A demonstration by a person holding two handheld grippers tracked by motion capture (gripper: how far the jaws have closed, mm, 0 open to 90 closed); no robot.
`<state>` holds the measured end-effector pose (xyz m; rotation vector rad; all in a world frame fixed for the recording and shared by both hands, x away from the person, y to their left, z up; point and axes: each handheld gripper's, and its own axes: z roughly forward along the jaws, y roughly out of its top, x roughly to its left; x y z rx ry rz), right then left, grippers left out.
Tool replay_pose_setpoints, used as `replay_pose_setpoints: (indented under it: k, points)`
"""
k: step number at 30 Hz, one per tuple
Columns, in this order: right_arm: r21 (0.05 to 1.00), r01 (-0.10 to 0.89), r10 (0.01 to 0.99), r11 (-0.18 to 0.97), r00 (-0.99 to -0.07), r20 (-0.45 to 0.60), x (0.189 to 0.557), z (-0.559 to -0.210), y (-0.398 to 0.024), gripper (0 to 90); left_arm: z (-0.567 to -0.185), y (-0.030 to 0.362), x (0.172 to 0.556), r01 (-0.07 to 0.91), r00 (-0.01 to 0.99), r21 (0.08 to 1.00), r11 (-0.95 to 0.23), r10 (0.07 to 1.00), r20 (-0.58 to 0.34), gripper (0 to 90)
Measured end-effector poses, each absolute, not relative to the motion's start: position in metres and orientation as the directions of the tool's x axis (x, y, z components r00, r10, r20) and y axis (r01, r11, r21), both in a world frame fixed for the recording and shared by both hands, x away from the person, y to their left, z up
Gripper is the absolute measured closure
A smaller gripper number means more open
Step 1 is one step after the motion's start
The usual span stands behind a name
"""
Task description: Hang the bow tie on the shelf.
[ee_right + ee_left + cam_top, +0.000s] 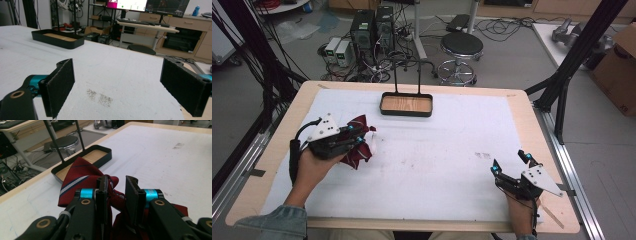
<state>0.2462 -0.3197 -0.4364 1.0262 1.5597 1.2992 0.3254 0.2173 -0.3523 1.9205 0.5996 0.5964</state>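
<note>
A dark red tie with white and navy stripes is bunched up at the left of the white table cover. My left gripper is shut on it and holds it a little above the cover. In the left gripper view the two black jaws stand close together, pinching a fold of the tie, at my left gripper. The tie's striped end sticks out ahead towards the black tray. My right gripper rests near the front right of the table. In its own view the right gripper is open, with nothing between its pads.
A shallow black tray with a wooden floor and a tall wire handle stands at the table's far middle. A faint dark smudge marks the cover ahead of the right gripper. A stool, computers and cables lie beyond the far edge.
</note>
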Motion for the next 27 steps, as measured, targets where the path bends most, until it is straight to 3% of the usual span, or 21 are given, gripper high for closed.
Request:
replay_pose_setpoints:
  k: [16,27]
  points:
    - [0.987,0.085,0.943,0.135,-0.315,-0.102,0.247,-0.437,-0.319,11.3,-0.311,0.211,0.418,0.126,0.776,0.912,-0.39,0.611,0.154,71.8]
    - [0.987,0.088,0.945,0.138,-0.311,-0.104,0.247,-0.437,-0.32,11.3,-0.293,0.202,0.455,0.099,0.772,0.907,-0.409,0.606,0.189,71.8]
